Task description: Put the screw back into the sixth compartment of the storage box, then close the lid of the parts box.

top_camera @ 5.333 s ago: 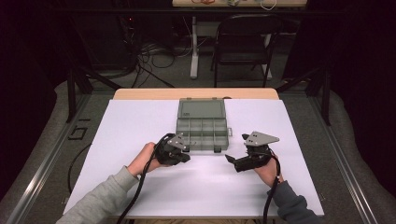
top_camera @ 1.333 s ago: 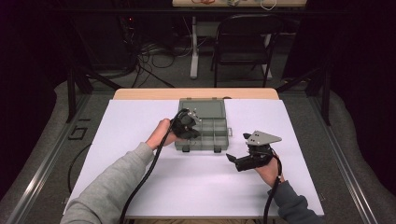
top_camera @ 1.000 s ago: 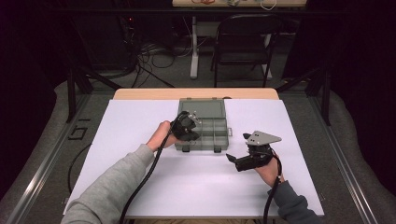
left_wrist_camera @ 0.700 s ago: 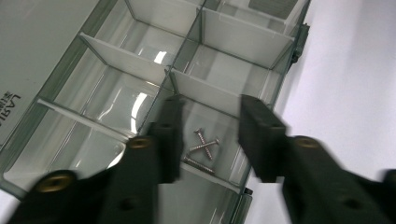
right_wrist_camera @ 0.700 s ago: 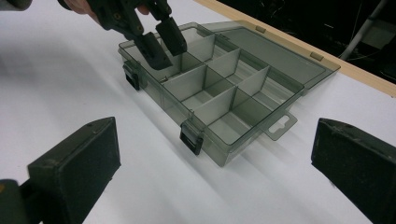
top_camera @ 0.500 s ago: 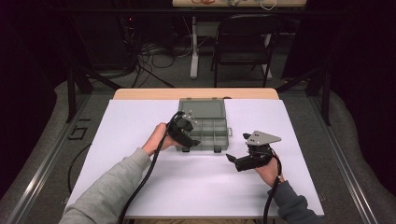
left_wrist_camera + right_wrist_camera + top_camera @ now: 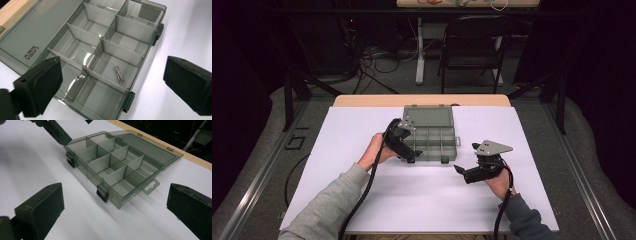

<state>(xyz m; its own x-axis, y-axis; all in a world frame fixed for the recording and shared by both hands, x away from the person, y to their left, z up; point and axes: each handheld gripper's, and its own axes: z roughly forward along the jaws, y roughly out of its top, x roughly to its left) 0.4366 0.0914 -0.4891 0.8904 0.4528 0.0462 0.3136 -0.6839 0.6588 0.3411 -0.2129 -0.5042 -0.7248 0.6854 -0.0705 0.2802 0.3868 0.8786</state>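
A smoky grey organiser box point(image 7: 437, 137) lies open at the table's middle, its lid point(image 7: 428, 116) folded flat behind it. In the left gripper view, two small screws point(image 7: 119, 73) rest in one compartment near the box's latched front wall point(image 7: 150, 37); the other compartments look bare. My left gripper point(image 7: 411, 156) hovers at the box's front left corner, open point(image 7: 112, 82) with nothing between its pads. My right gripper point(image 7: 460, 171) is held to the right front of the box, apart from it, also open point(image 7: 113, 205). It faces the box's latch side point(image 7: 110, 188).
A white sheet point(image 7: 422, 200) covers the table, with a strip of bare wood point(image 7: 422, 100) along the far edge. Beyond the table stand a black folding chair point(image 7: 472, 40) and floor cables. The left gripper's jaw point(image 7: 57, 132) shows past the box in the right gripper view.
The left gripper, which reached over the box a second ago, has drawn back and down to the box's front left corner. The right gripper has stayed put.
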